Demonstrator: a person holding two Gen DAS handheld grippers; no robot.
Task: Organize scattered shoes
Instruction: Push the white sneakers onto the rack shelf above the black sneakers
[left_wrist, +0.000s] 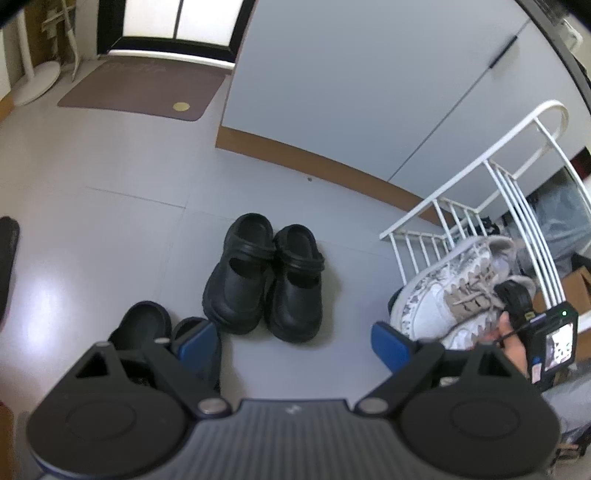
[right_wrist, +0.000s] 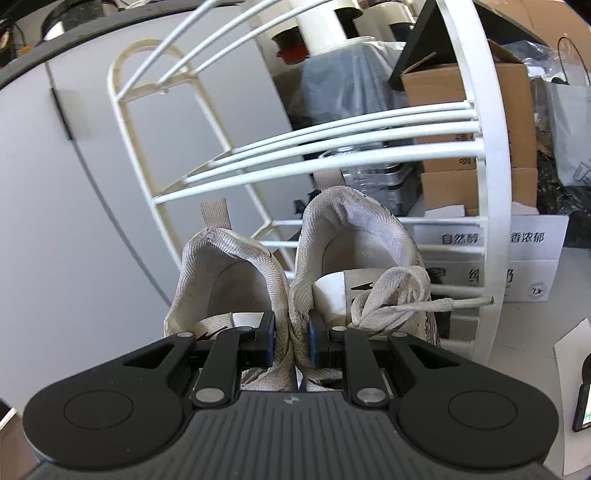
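A pair of white sneakers (right_wrist: 354, 240) hangs in front of the white wire shoe rack (right_wrist: 332, 155). My right gripper (right_wrist: 291, 341) is shut on the two inner collars, pinching the shoes together. The left wrist view shows the same sneakers (left_wrist: 454, 291) raised at the rack (left_wrist: 480, 206), with a hand (left_wrist: 511, 339) behind them. My left gripper (left_wrist: 293, 345) is open above the floor with nothing between its fingers. A pair of black clogs (left_wrist: 264, 273) stands side by side just beyond it. Another black pair (left_wrist: 147, 325) is partly hidden behind the left finger.
A grey cabinet (left_wrist: 369, 74) with a brown base runs behind the clogs. A brown doormat (left_wrist: 140, 85) lies by the door at the far left. Cardboard boxes (right_wrist: 469, 122) and a white printed box (right_wrist: 491, 258) sit behind the rack. A dark object (left_wrist: 7, 251) lies at the left edge.
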